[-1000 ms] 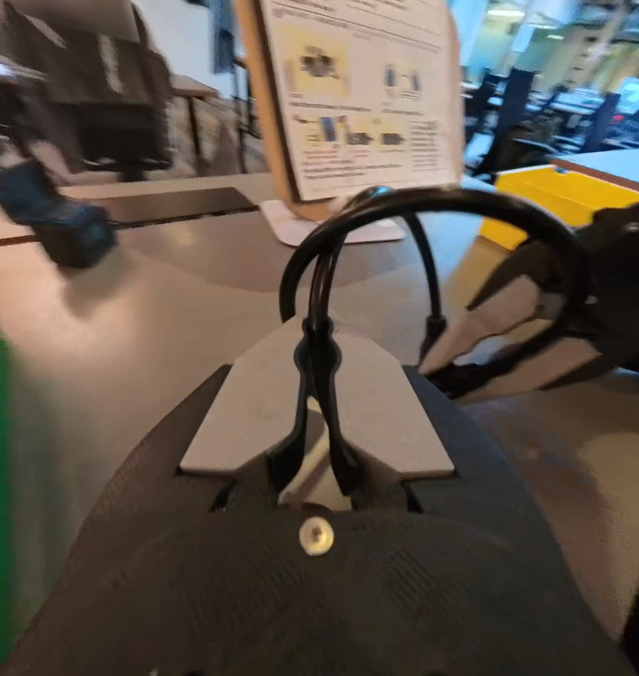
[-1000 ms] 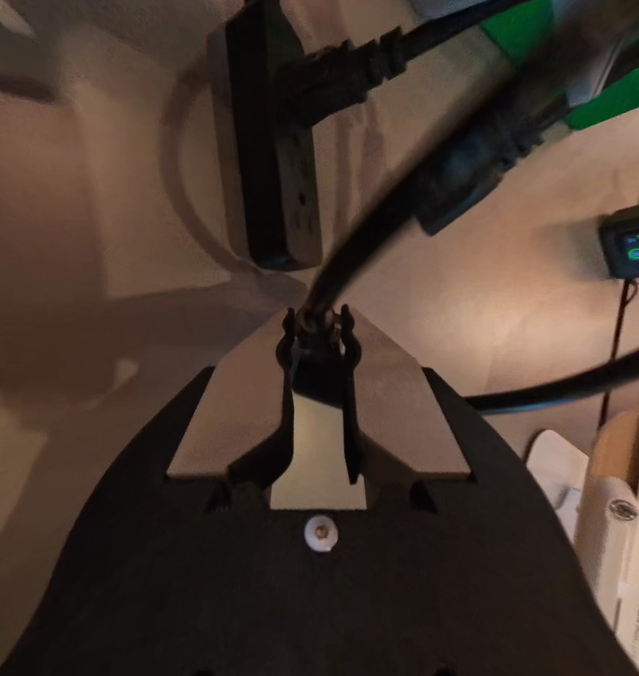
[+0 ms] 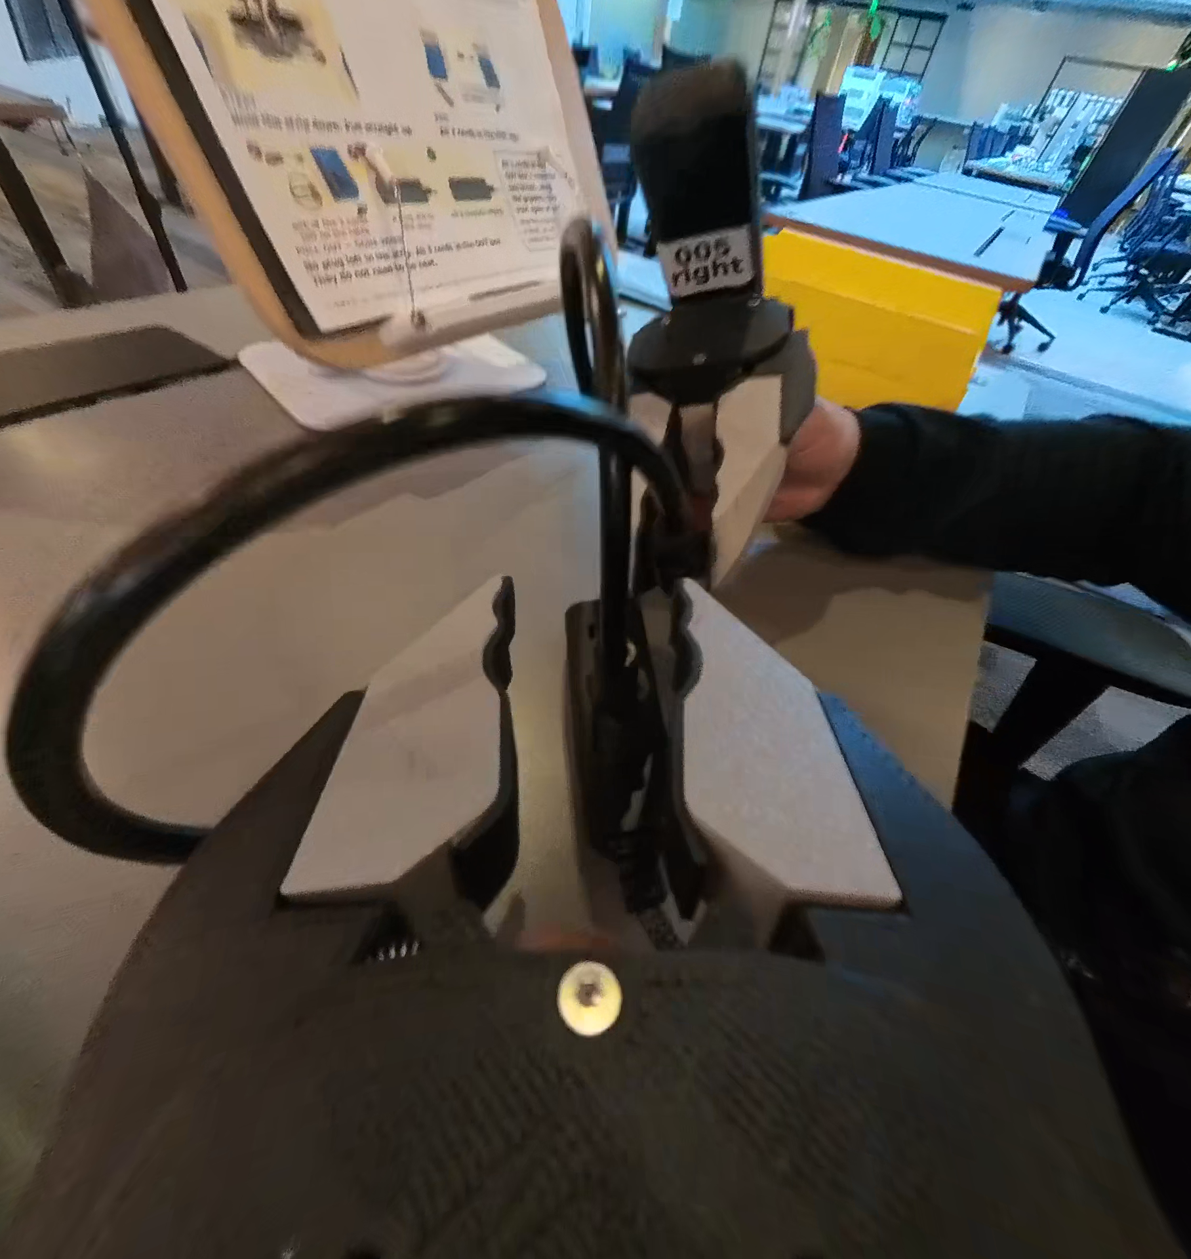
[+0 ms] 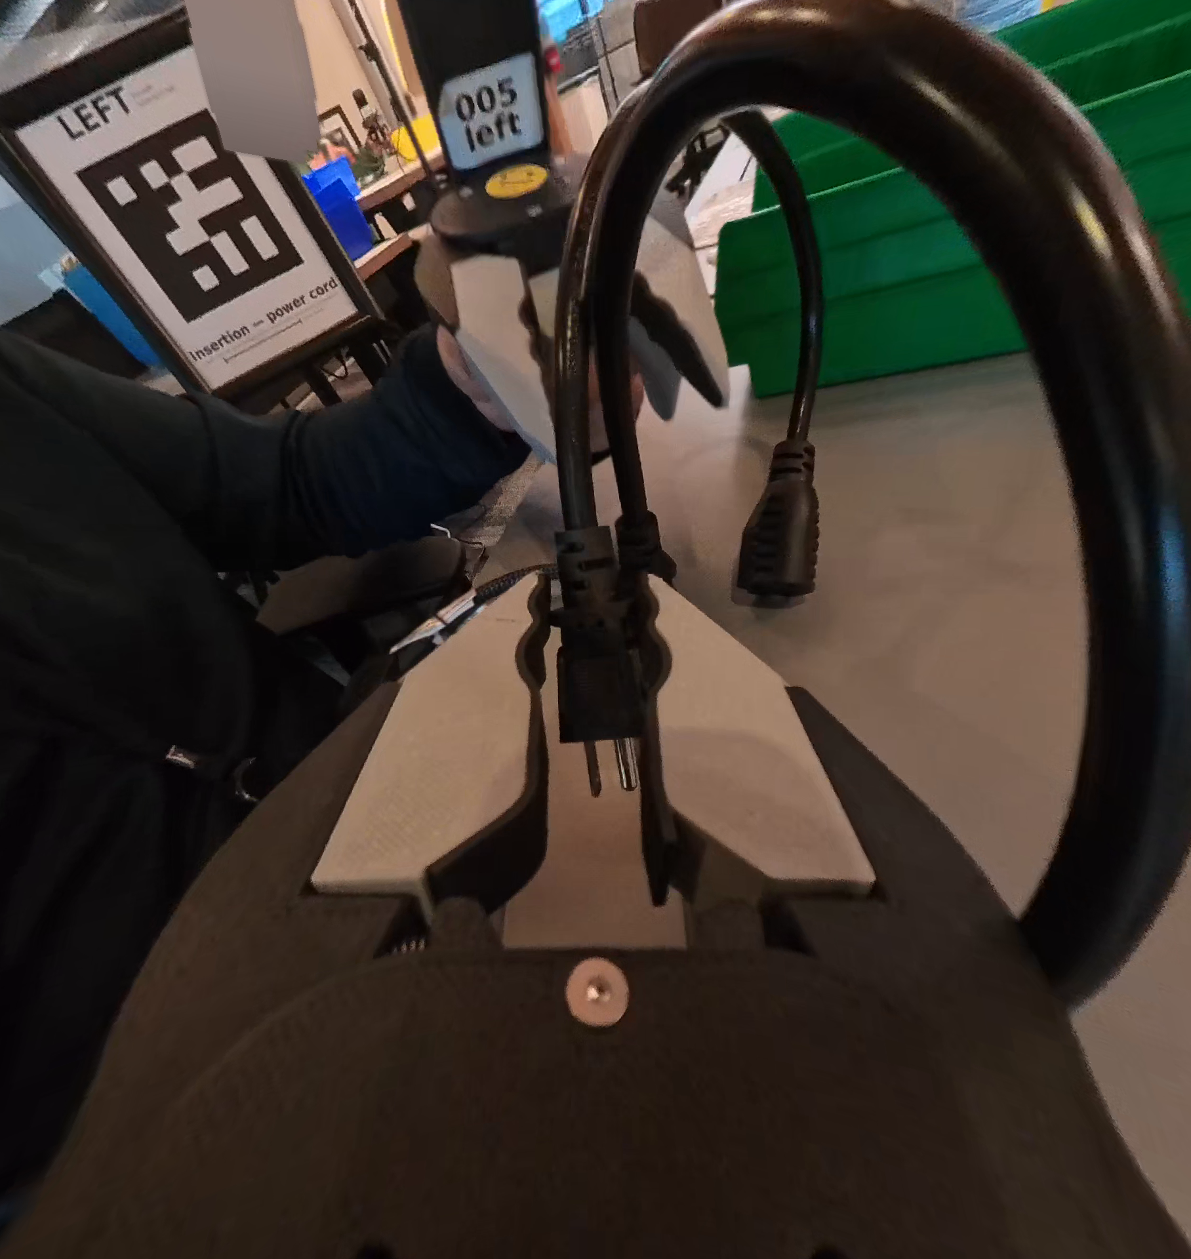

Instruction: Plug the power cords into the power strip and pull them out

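Our right claw [image 4: 596, 637] grips a black plug [image 4: 598, 688], prongs pointing back at us, its power cord [image 4: 1090, 409] looping overhead. Our left claw [image 3: 596, 647] stands open around the power strip [image 3: 582, 715] on the surface [image 3: 272, 579]. Only the right view shows green bins [image 4: 988, 204].

Black power cord [image 4: 1083, 409] arched in a loop, pronged plug [image 4: 596, 681] clamped upright between jaws, socket end [image 4: 780, 545] dangling

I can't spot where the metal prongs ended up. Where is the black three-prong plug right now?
In the right wrist view the black three-prong plug sits centre frame, clamped between the right gripper's grey fingers, prongs pointing back toward the camera.
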`<state>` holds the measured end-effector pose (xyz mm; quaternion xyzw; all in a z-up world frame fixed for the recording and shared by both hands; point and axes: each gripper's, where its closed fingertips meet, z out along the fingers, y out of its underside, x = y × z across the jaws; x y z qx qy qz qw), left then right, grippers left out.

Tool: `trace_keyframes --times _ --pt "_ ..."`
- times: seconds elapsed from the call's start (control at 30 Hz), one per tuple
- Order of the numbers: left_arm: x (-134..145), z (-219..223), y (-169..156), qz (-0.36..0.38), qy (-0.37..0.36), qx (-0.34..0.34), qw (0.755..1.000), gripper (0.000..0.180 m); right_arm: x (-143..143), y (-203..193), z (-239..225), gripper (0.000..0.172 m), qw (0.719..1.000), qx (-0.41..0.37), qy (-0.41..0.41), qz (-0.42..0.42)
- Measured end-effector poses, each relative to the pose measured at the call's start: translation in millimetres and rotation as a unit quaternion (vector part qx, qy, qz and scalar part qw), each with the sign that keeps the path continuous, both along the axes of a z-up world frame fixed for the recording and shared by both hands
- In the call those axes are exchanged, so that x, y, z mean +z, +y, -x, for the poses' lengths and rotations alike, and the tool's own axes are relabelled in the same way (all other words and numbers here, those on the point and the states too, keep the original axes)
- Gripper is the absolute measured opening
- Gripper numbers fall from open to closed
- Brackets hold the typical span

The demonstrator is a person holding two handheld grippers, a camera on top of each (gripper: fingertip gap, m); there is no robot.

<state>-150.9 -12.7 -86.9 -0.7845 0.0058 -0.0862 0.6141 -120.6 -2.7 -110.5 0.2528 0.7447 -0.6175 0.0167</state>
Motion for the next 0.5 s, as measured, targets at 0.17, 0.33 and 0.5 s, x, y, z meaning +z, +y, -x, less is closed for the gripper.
trace_keyframes --times 0.17,0.33,0.5 --pt "39 -7 1 -0.047 0.025 0.016 0.998 0.039 4 -7 -10 0.022 0.999 0.020 0.026 -0.007" --pt "62 -18 -5 -0.088 -0.023 -0.010 0.996 0.043 13 2 -14 0.022 0.999 0.013 0.032 0.006" --pt "86 -16 -8 -0.141 -0.082 -0.019 0.986 0.035 18 4 -20 0.023 0.999 0.016 0.051 -0.010"
